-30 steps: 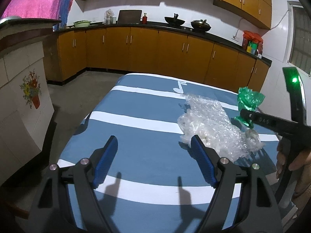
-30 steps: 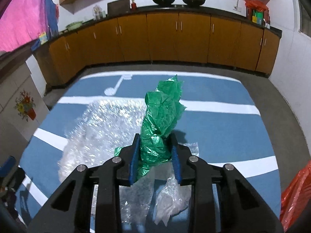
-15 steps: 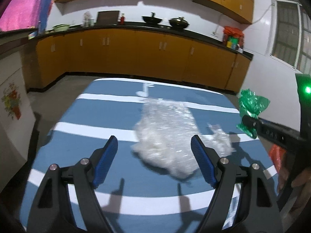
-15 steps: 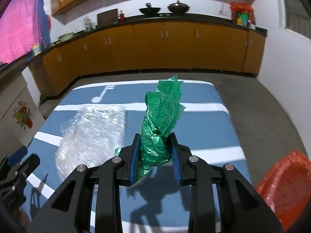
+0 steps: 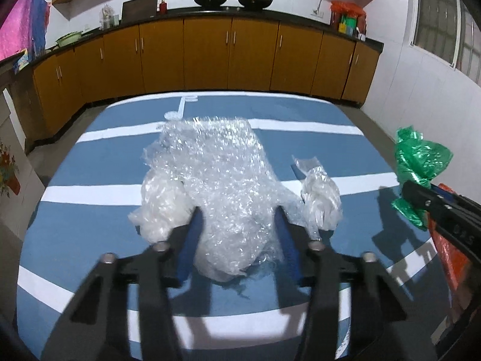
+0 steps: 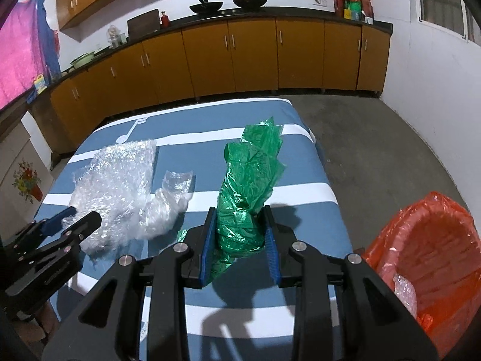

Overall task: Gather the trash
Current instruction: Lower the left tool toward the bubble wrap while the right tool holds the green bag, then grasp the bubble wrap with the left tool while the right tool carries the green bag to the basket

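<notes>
A large sheet of clear bubble wrap (image 5: 219,174) (image 6: 117,177) lies crumpled on the blue-and-white striped tablecloth (image 5: 90,219). My left gripper (image 5: 238,213) (image 6: 84,215) has its jaws closing around the near end of the wrap, and the blue pads touch it on both sides. A small crumpled clear plastic bag (image 5: 320,201) (image 6: 171,201) lies just right of the wrap. My right gripper (image 6: 239,210) (image 5: 409,188) is shut on a crumpled green plastic bag (image 6: 249,180) (image 5: 418,159), held upright above the table's right part.
An orange-red bag-lined bin (image 6: 427,240) stands on the floor off the table's right edge, with some clear plastic inside. Brown kitchen cabinets (image 5: 210,54) line the far wall. Grey floor (image 6: 375,150) lies between table and cabinets.
My left gripper moved right over the bubble wrap and its wide-open jaws closed in onto it. The right gripper carried the green bag rightward, bringing the red bin into view.
</notes>
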`<state>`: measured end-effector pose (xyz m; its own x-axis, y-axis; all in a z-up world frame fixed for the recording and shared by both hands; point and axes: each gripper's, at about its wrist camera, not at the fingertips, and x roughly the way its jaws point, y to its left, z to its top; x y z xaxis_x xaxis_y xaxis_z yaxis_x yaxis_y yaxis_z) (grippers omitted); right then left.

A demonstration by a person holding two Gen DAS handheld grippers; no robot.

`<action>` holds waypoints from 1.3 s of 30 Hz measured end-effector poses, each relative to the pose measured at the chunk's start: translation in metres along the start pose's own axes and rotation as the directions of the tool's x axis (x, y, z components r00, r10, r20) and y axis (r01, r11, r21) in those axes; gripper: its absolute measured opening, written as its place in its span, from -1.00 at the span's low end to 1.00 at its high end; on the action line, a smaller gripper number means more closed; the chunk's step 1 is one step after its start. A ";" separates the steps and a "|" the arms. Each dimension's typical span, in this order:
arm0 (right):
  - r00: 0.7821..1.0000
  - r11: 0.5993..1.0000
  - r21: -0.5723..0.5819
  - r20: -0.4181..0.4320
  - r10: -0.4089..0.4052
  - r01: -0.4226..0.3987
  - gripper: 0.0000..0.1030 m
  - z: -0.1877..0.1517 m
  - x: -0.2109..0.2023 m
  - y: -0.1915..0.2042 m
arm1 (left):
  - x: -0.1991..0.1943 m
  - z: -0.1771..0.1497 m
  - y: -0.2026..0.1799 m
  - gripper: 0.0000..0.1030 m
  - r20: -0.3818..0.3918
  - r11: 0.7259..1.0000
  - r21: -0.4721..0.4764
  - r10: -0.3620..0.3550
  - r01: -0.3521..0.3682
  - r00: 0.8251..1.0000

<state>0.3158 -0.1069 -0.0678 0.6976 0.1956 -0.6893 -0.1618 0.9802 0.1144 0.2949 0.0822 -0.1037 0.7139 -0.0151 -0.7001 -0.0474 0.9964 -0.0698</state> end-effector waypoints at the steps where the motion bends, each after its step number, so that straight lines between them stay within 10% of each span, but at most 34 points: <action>1: 1.000 1.000 0.003 -0.001 0.001 -0.001 -0.40 0.000 0.000 -0.001 | 0.001 -0.001 0.000 -0.49 -0.004 1.000 0.002 -0.003 0.003 1.000; 7: 1.000 1.000 0.018 -0.005 0.002 -0.002 -0.40 -0.007 -0.003 -0.003 | 0.001 0.000 -0.003 -0.91 0.004 0.999 0.028 -0.036 0.036 0.999; 39: 0.996 0.998 0.066 0.082 -0.024 0.019 -0.41 -0.016 -0.071 -0.035 | -0.114 0.034 -0.036 -0.94 0.233 0.950 0.051 -0.311 0.308 0.921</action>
<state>0.2606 -0.1554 -0.0347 0.7561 0.1738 -0.6309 -0.1020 0.9836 0.1487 0.2387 0.0510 0.0030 0.8353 -0.3043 -0.4579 0.2102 0.9464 -0.2454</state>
